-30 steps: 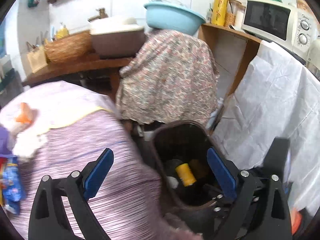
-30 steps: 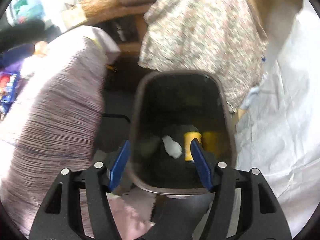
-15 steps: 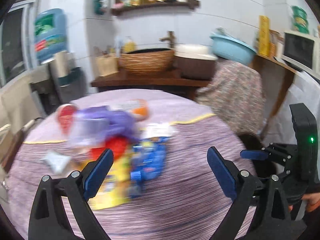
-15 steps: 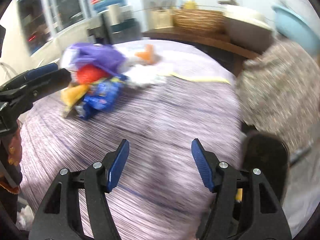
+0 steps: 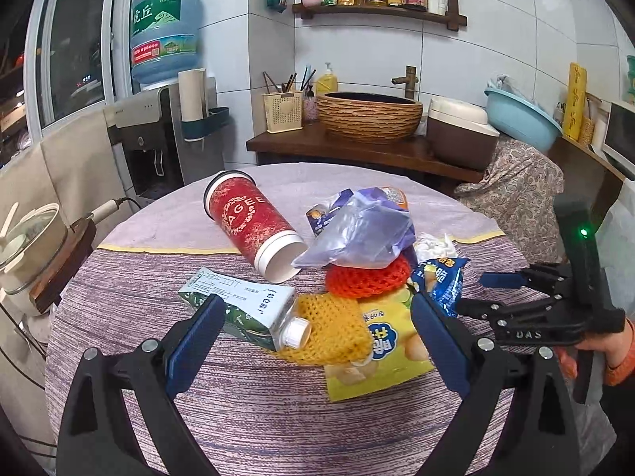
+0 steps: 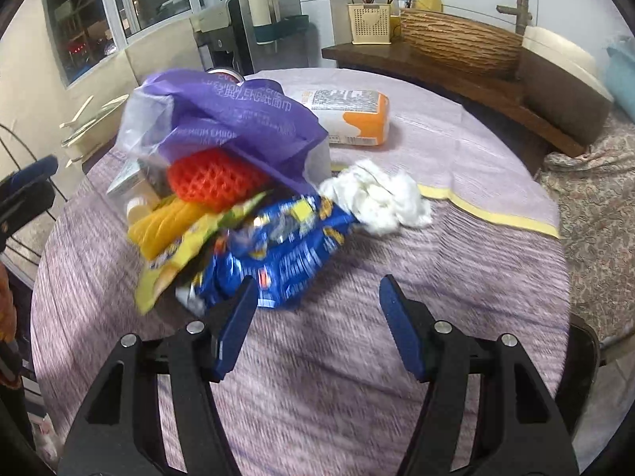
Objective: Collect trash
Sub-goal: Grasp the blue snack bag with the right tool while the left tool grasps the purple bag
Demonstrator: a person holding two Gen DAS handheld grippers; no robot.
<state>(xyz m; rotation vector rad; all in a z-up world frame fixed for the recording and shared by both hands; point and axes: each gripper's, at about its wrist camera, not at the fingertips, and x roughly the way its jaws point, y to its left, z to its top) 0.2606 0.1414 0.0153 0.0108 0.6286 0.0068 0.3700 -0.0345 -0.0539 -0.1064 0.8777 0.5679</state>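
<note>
1. Purple cloth covers the round table (image 5: 131,392), and the trash sits in one heap in the middle: a red cup (image 5: 248,224), a milk carton (image 5: 242,309), a yellow snack bag (image 5: 381,353) and a blue wrapper (image 6: 278,254)
2. Both the left gripper (image 5: 313,341) and the right gripper (image 6: 313,329) are wide open and hold nothing
3. Best to grab one loose thing, like the white tissue (image 6: 381,198), and pinch its middle
4. Bare cloth lies in front of the heap, so there is room; the table edge is well away

Trash pile (image 5: 357,277) heaped on table, wrappers possibly empty
</note>
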